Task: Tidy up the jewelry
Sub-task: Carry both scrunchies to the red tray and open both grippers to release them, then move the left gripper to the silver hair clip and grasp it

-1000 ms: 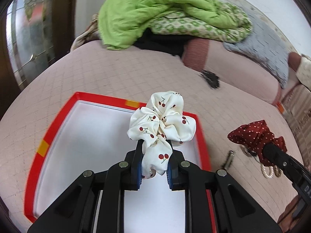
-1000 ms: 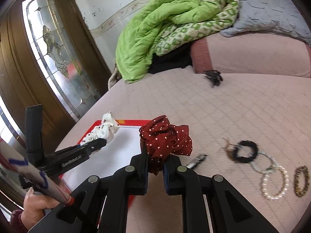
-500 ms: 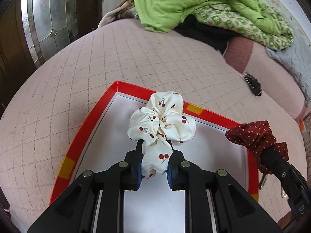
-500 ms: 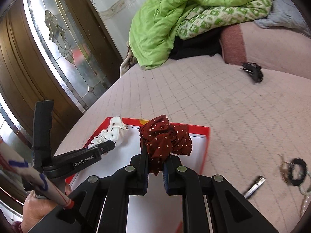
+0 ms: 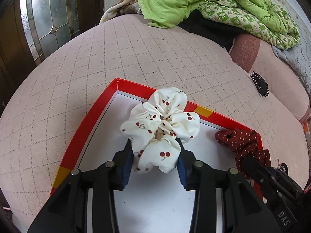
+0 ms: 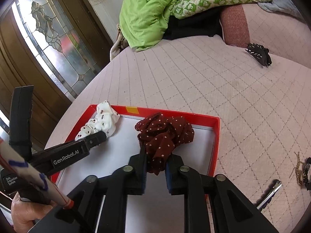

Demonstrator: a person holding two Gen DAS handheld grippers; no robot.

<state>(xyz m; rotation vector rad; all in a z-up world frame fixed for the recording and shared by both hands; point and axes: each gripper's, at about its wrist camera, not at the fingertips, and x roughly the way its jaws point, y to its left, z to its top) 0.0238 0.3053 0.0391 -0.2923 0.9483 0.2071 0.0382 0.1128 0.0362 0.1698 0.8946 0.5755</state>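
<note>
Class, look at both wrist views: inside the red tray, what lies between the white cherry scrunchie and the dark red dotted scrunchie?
Nothing: only bare white floor of the red tray separates the white cherry scrunchie from the dark red dotted scrunchie, clearest in the right wrist view.

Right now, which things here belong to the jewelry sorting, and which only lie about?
Job:
white cherry scrunchie
red dotted scrunchie
red tray
black hair claw
silver clip

Lying about:
green quilt
grey blanket

Hidden and cut-off parts

The red tray's [image 5: 93, 120] near end is covered by the left gripper's [image 5: 155, 161] black body, and the frame bottom cuts it off. The small dark jewelry pieces [image 6: 303, 171] at the right wrist view's right edge are cropped and too small to identify.
</note>
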